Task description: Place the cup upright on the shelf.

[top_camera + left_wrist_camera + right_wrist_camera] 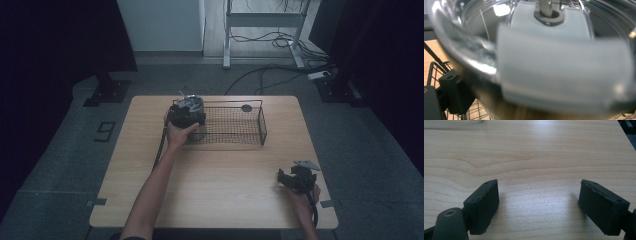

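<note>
Wooden table (215, 175), centre of the high view, carries all items. Black wire basket (235, 125), upper centre of the table; a dark round disc (246, 108) lies at its far side. Clear glass vessel with grey lid piece (564, 67), close against the left gripper view's lens, at the basket's left end. Left gripper (186, 114) there; whether its fingers pinch the vessel cannot be told. Right gripper (539, 205), lower right, jaws spread wide over bare wood. No legible writing.
</note>
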Demonstrator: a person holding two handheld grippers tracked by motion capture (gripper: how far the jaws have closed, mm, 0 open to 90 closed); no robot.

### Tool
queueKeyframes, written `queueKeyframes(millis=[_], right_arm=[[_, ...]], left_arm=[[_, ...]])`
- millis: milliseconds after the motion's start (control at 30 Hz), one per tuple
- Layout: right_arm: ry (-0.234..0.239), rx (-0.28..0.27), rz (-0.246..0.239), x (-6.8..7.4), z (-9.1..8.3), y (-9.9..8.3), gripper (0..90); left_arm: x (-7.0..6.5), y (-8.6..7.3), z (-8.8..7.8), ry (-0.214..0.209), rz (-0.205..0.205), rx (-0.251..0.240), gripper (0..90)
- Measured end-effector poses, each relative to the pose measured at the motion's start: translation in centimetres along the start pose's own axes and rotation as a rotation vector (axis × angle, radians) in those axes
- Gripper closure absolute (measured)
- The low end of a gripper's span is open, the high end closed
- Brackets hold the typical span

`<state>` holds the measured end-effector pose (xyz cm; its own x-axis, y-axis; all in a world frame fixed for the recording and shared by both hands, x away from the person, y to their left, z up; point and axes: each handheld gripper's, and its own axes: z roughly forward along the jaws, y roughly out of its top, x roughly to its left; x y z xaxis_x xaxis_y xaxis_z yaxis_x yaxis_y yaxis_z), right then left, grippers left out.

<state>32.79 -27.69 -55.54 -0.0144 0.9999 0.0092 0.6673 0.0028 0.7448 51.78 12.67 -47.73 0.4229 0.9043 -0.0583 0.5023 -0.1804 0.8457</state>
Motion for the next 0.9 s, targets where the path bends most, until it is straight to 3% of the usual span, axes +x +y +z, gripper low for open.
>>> queueKeyframes(millis=[133,300,367,433,500,900], right_arm=[[0.000,0.000,0.000,0.0,0.0,0.0,16.4],[0.000,0.000,0.000,0.0,0.0,0.0,16.4],[0.000,0.000,0.000,0.0,0.0,0.0,16.4],[0.000,0.000,0.000,0.0,0.0,0.0,16.4],[0.000,0.000,0.000,0.0,0.0,0.0,16.4],[0.000,0.000,0.000,0.0,0.0,0.0,16.4]], left_arm=[[-0.5,-0.1,-0.1,0.007,0.032,0.004,2.7],[-0.3,-0.1,-0.3,0.003,0.013,0.008,2.7],[-0.5,0.0,-0.5,0.016,0.019,-0.001,2.6],[-0.6,0.3,-0.9,0.003,0.000,-0.025,1.2],[-0.8,0.7,-1.4,0.006,-0.002,-0.054,1.4],[-0.7,1.4,-5.6,0.006,-0.003,-0.105,0.1]])
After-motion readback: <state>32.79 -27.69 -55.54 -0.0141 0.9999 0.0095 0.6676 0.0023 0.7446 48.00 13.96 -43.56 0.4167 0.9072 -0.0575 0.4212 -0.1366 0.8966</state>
